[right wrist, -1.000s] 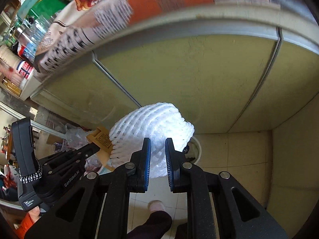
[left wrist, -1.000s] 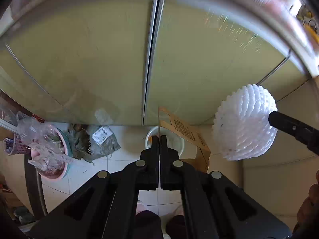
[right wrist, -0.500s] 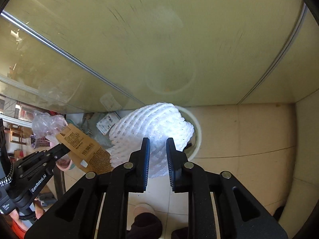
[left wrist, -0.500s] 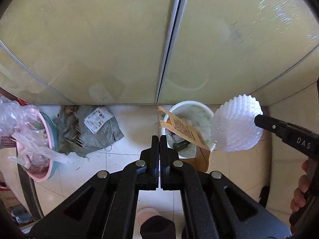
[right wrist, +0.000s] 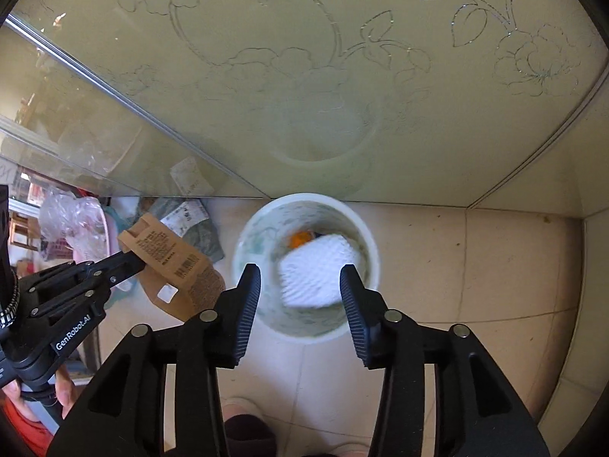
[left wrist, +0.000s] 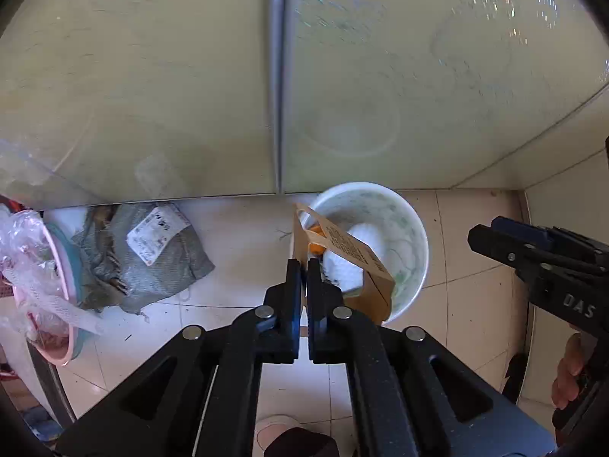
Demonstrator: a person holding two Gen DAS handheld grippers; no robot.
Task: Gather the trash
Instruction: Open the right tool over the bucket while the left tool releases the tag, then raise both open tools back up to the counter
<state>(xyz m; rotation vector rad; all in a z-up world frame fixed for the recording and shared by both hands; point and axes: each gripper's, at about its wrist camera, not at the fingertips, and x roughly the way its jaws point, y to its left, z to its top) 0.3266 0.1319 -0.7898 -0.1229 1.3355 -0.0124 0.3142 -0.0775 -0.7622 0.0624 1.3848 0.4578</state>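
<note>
A white trash bucket (left wrist: 413,236) (right wrist: 365,236) stands on the tiled floor against a glass door. A white foam fruit net (right wrist: 318,272) (left wrist: 363,234) lies inside it beside something orange (right wrist: 298,239). My right gripper (right wrist: 300,280) is open and empty, above the bucket's near rim. My left gripper (left wrist: 303,266) is shut on a brown cardboard tag (left wrist: 342,249) (right wrist: 169,257) and holds it over the bucket's left edge. The left gripper also shows in the right wrist view (right wrist: 129,262), the right one in the left wrist view (left wrist: 483,238).
A grey sack with a white label (left wrist: 152,251) (right wrist: 190,217) lies on the floor left of the bucket. A pink basin with plastic bags (left wrist: 42,278) (right wrist: 82,228) stands further left. Etched glass doors (right wrist: 304,76) rise behind. A wall corner is at the right.
My right gripper has opened and the foam net has dropped from it into the bucket. Both grippers have tilted down toward the bucket. The left gripper still holds the tag.
</note>
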